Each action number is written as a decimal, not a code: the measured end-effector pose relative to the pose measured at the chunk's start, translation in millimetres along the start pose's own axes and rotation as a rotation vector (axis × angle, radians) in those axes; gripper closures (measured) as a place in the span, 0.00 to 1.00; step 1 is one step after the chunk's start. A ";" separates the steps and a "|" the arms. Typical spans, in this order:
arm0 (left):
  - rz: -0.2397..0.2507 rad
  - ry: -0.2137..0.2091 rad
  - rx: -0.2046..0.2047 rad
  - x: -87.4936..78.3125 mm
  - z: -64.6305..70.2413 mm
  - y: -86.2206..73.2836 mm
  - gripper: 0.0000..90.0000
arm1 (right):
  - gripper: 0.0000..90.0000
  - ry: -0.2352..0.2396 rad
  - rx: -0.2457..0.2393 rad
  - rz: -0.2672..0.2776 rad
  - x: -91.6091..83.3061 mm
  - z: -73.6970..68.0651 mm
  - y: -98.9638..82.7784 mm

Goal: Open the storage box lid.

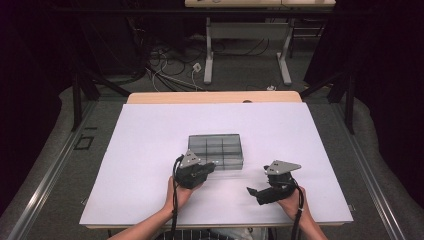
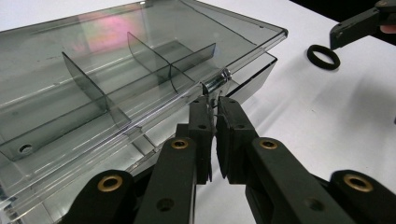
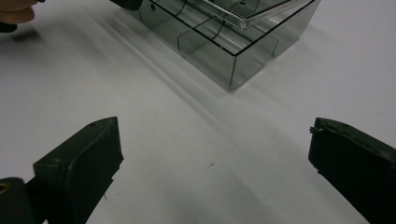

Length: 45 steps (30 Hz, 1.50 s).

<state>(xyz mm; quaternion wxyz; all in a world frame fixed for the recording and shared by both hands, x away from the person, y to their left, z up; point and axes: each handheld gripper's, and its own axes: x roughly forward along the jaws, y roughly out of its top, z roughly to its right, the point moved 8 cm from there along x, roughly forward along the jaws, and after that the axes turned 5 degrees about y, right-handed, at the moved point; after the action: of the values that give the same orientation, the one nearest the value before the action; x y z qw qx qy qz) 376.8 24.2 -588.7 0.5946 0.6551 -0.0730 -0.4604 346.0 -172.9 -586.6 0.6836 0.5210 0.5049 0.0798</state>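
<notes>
the white counter (image 1: 150, 150) carries a smoked clear compartment box (image 1: 216, 150) near its middle, divided by thin walls into small cells. its clear lid (image 2: 140, 56) is tilted up off the box along the person's side, seen in the left gripper view. the left hand-held gripper (image 2: 214, 105) sits at that near edge with its jaws pressed together on the small tab at the lid's rim. the right hand-held gripper (image 1: 252, 192) rests to the right of the box, well apart from it, jaws spread wide over bare counter. a small black ring (image 2: 323, 56) lies on the counter beside the box's corner, close to the right hand-held gripper's jaw tip.
</notes>
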 end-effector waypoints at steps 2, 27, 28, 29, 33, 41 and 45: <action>0.007 0.002 0.009 -0.3 -0.7 0.9 0.94 | 0.02 -0.008 0.010 0.003 3.0 -0.7 3.5; 0.037 0.006 0.027 -4.2 -1.0 7.6 0.93 | 0.43 -0.099 -0.034 0.051 46.2 25.7 47.8; 0.037 0.006 0.028 -4.2 -1.1 7.6 0.93 | 0.45 -0.096 -0.033 0.053 46.4 25.3 48.0; 0.037 0.005 0.028 -4.2 -1.0 7.6 0.93 | 0.46 -0.090 -0.036 0.054 45.9 24.7 48.1; 0.038 0.003 0.027 -4.2 -1.1 7.6 0.93 | 0.55 -0.107 -0.044 0.082 42.3 24.4 50.1; 0.026 -0.007 0.039 -6.1 1.4 7.8 0.84 | 0.64 -0.124 -0.057 0.108 43.1 22.3 49.8; 0.009 -0.002 0.080 -8.0 6.3 7.1 0.68 | 0.66 -0.126 -0.058 0.106 42.7 22.8 49.5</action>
<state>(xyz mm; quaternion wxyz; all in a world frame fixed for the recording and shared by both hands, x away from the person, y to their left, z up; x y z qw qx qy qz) 371.1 22.9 -577.8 0.5699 0.6775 -0.0946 -0.4552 404.7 -138.2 -574.4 0.7237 0.5309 0.4300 0.0974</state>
